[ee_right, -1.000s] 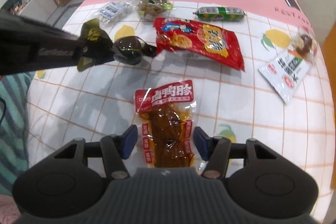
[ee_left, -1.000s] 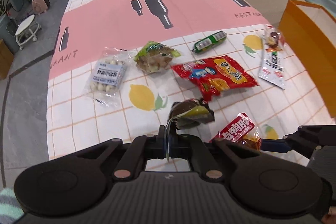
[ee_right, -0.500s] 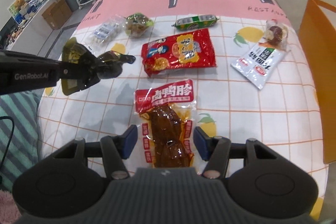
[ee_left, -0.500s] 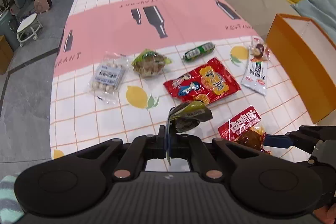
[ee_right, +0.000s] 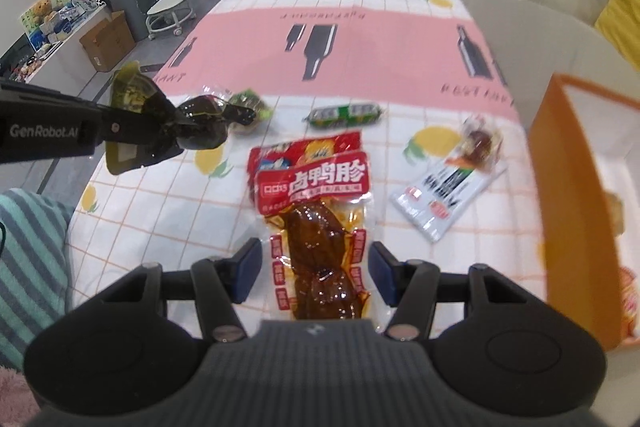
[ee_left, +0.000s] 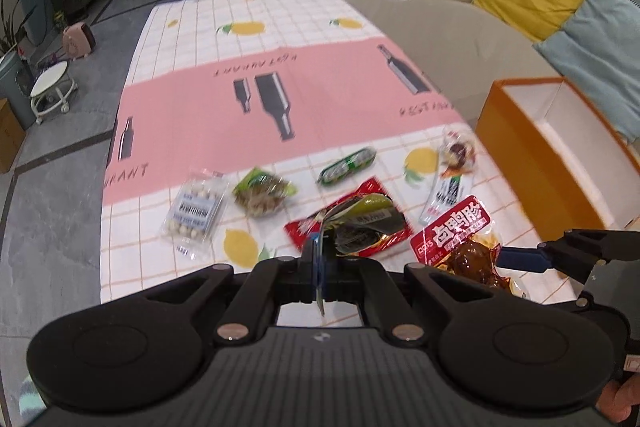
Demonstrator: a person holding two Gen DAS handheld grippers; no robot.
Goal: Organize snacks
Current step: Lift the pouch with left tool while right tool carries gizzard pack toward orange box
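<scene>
Nearest, right gripper (ee_right: 314, 269) fingers pinch the sides of a red-topped braised-meat pack (ee_right: 316, 227), lifted clear of the bench (ee_right: 160, 211). To the left, left gripper (ee_left: 320, 259) fingers pressed together on the edge of a dark green packet (ee_left: 362, 223), dangling. Risk: the thin edge grip could slip in a swing, or the slick meat pack could slide out before reaching the orange box (ee_right: 576, 195) at right. Farther: red chip bag (ee_left: 304, 229), white sachet (ee_right: 444, 195), green sausage (ee_right: 344, 114), nut bags. Readable: "GenRobot.AI" on the left gripper; "RESTAURANT" on the cloth; pack text is Chinese.
</scene>
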